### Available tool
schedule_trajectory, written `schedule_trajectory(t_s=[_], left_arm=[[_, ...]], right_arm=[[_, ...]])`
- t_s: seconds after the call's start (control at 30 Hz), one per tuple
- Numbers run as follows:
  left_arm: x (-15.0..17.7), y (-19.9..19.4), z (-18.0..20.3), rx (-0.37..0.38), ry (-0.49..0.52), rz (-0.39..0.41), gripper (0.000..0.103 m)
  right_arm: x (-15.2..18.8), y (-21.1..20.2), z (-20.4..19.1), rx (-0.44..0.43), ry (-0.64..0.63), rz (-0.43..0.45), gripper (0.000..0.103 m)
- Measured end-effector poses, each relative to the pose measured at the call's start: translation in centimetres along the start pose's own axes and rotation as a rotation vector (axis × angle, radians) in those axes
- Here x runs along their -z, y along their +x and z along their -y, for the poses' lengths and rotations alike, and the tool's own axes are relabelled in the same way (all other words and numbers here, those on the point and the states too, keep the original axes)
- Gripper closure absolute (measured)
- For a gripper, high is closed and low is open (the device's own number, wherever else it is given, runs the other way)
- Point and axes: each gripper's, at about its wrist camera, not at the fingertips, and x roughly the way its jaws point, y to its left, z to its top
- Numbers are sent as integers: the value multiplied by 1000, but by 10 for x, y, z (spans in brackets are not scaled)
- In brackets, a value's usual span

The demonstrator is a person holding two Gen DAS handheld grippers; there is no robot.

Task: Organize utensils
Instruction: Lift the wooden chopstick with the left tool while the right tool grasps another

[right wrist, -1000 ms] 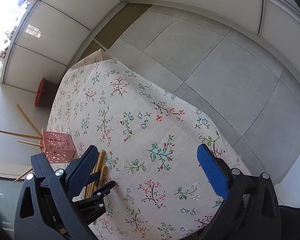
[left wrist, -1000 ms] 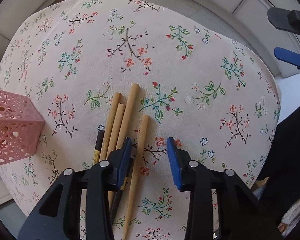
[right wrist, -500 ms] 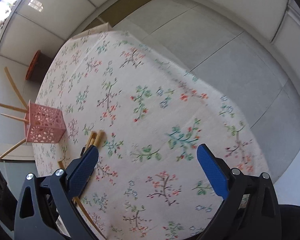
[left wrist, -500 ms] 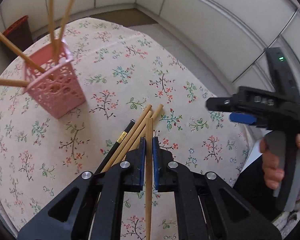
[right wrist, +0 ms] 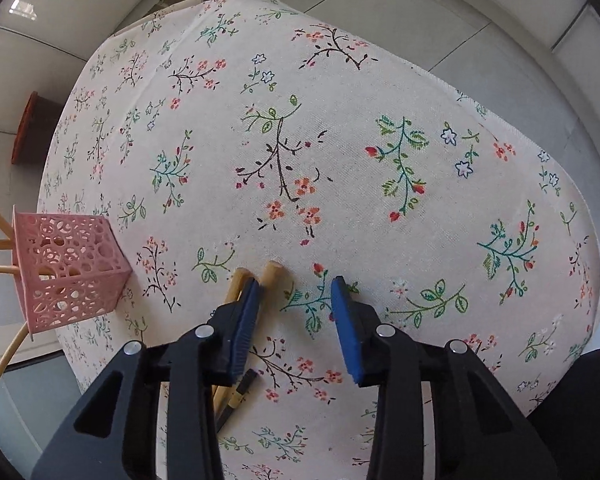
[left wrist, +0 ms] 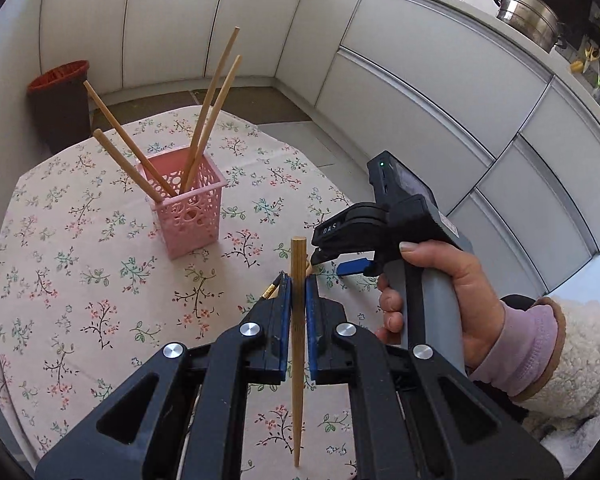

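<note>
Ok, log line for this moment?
left gripper: shut on chopstick | right gripper: closing over table chopsticks | holder: four in

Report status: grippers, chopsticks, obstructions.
Left gripper shut on wooden chopstick, lifted. Right gripper closing over loose chopsticks on tablecloth, none clamped. Pink holder unobstructed.

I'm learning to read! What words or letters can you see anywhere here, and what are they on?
"DAS": white letters on the black top of the right gripper, seen from the left wrist camera.
A small label on the side of that gripper's grey body: too small and blurred to read.
Nothing readable on the pink basket, the chopsticks or the tablecloth.
</note>
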Motion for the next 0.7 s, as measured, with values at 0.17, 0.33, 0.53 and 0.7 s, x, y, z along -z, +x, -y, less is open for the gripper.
schedule_trajectory(t_s=[0.17, 0.33, 0.53, 0.7], left_arm=[[-2, -17, -9, -21, -27, 13, 96], [-5, -25, -7, -30, -32, 33, 96], [-8, -46, -6, -48, -51, 102, 96], [-10, -63, 2, -56, -51, 152, 96]], right_arm=[[4, 4, -21, 71, -37, 19, 71], [12, 6, -26, 81, -66, 44, 88], [17, -23, -6, -141, -57, 70, 95], [27, -82, -5, -230, -172, 181, 95]])
